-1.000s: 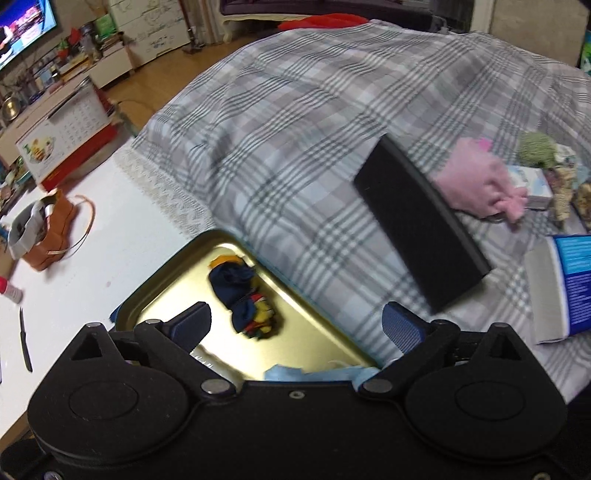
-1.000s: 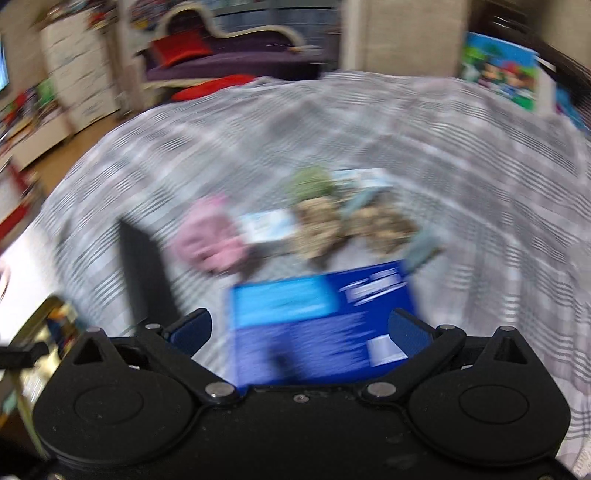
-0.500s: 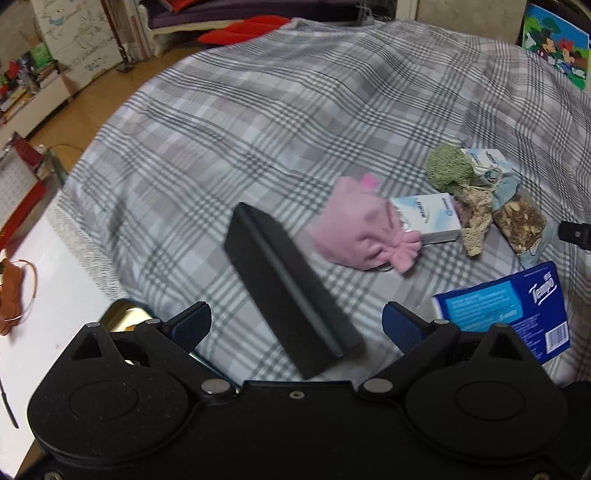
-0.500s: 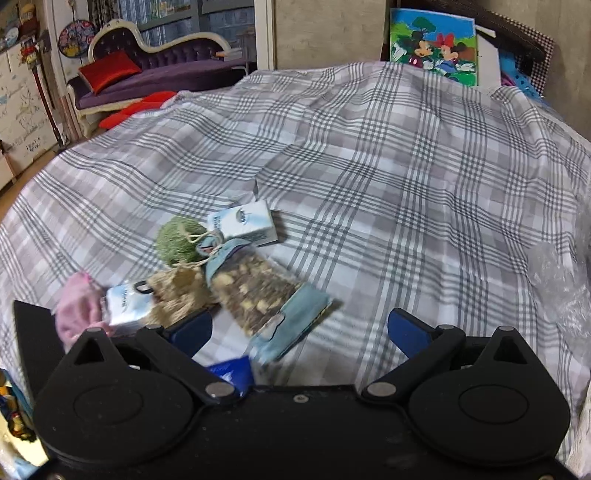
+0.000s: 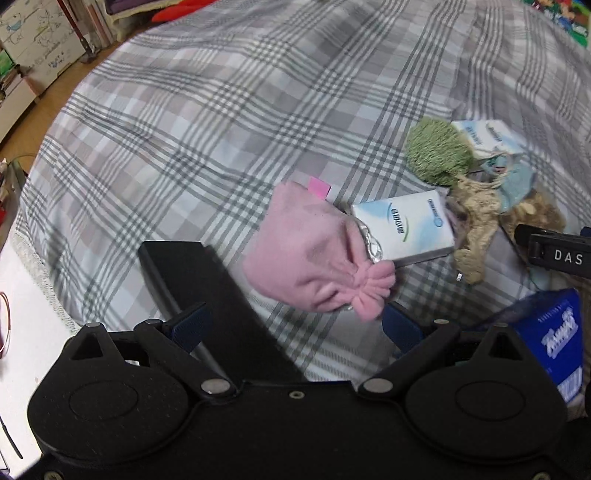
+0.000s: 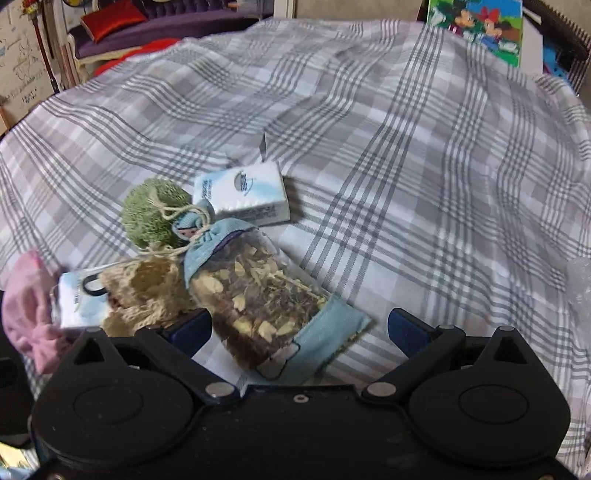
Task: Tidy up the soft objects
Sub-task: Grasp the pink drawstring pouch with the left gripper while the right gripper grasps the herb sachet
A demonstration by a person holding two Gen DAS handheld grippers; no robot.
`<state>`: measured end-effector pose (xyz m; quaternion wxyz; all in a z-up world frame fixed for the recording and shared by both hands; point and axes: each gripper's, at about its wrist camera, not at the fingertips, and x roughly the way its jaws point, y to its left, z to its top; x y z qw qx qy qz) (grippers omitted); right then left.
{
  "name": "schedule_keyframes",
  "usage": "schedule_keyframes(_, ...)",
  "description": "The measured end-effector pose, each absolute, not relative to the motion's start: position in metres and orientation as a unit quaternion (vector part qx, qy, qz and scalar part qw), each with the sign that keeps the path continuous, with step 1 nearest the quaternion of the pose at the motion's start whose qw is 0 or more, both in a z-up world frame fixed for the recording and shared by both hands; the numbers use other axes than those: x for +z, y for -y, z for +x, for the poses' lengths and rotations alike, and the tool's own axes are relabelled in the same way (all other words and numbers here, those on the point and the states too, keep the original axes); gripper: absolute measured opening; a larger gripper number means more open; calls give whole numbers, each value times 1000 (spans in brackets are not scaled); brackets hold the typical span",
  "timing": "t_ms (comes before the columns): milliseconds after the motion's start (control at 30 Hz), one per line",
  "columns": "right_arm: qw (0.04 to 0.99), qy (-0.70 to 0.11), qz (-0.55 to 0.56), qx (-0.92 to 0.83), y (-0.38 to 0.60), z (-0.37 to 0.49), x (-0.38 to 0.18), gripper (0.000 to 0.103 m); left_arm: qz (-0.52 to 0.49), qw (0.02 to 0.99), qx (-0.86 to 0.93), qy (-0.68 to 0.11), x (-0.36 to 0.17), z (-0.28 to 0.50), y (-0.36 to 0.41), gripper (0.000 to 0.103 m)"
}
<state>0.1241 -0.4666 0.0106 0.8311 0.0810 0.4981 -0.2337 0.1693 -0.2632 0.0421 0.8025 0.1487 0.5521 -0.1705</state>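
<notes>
A pink fleece pouch (image 5: 314, 254) lies on the plaid bedspread (image 5: 221, 122), just ahead of my open, empty left gripper (image 5: 293, 323). Beside it lie a white tissue pack (image 5: 404, 225), a green fuzzy ball (image 5: 437, 151), a beige net pouch (image 5: 474, 229) and a blue tissue pack (image 5: 554, 339). My right gripper (image 6: 299, 328) is open and empty, its fingers on either side of the near end of a potpourri sachet (image 6: 258, 295) with blue cloth ends. The green ball (image 6: 153, 212), a second tissue pack (image 6: 245, 192) and the net pouch (image 6: 147, 291) lie just past it.
A black flat box (image 5: 207, 291) lies on the bed under my left gripper's left finger. A white tabletop (image 5: 26, 321) borders the bed at the left. The right gripper's body (image 5: 554, 253) shows at the right edge of the left wrist view. A cartoon picture (image 6: 480, 26) stands behind the bed.
My left gripper has swung right, away from the gold tray, and closed in on the pink pouch. My right gripper has moved forward to the potpourri sachet, past the blue tissue pack.
</notes>
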Motion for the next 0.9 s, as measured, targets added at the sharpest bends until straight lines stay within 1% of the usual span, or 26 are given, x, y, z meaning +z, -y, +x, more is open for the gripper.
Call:
schedule_keyframes(133,821,-514,100,-226,472,131,-3,102,155,790,-168,-569,25,182,274,96)
schedule_keyframes(300,818,-519,126,-215,479,133,-8,103,155,763,-176,-602,3,198,285,96)
schedule_keyframes(433,819,-520,112,-214,474,134,-9,103,166,756,-175,-608,-10,202,291,98)
schedule_keyframes(500,820,-522,103,-210,474,136,-12,103,159,755,-177,-611,-13,204,291,100)
schedule_keyframes(733,824,-520,103,-200,477,135,-13,103,127,750,-197,-618,-15,212,283,99)
schedule_keyframes(833,827,-516,103,-195,478,135,-12,103,114,756,-196,-614,-14,213,279,94)
schedule_keyframes(867,829,-513,106,-195,479,134,-11,103,107,759,-195,-612,-12,213,277,91)
schedule_keyframes(900,832,-508,108,-197,480,131,-9,98,102,761,-193,-611,-10,214,274,85)
